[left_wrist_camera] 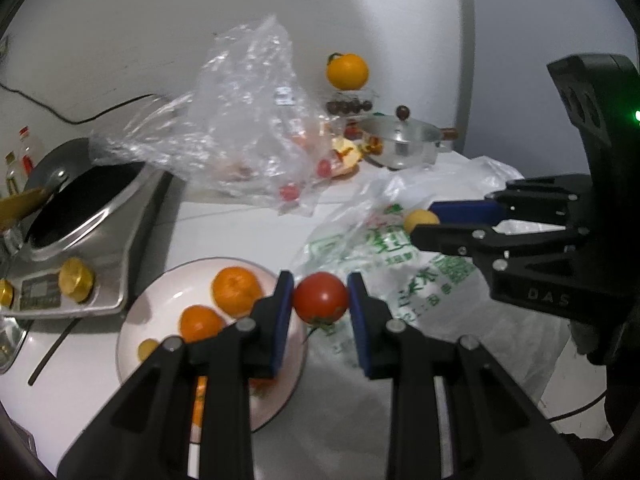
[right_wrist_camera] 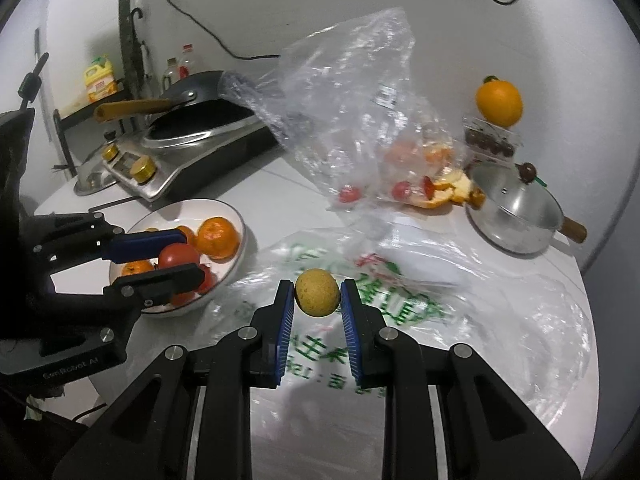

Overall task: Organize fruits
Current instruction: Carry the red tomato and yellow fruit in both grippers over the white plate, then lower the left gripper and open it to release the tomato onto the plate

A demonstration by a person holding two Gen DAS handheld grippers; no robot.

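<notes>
Left hand-held gripper [left_wrist_camera: 320,300] clamping tomato [left_wrist_camera: 321,297], right hand-held gripper [right_wrist_camera: 317,294] clamping yellow fruit [right_wrist_camera: 317,293]

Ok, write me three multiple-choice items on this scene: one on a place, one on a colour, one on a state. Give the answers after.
1. Where does the steel pot stand?
A. on the stove
B. on the counter by the far wall
C. on the plate

2. What colour is the fruit in the left gripper?
A. red
B. green
C. purple

3. What is the state of the right gripper?
A. wide open and empty
B. lying on the counter
C. shut on a small yellow fruit

Answers: 1 B, the pot sits on the white counter near the wall. 2 A, a red tomato sits between its blue pads. 3 C, both pads press the yellow fruit.
</notes>
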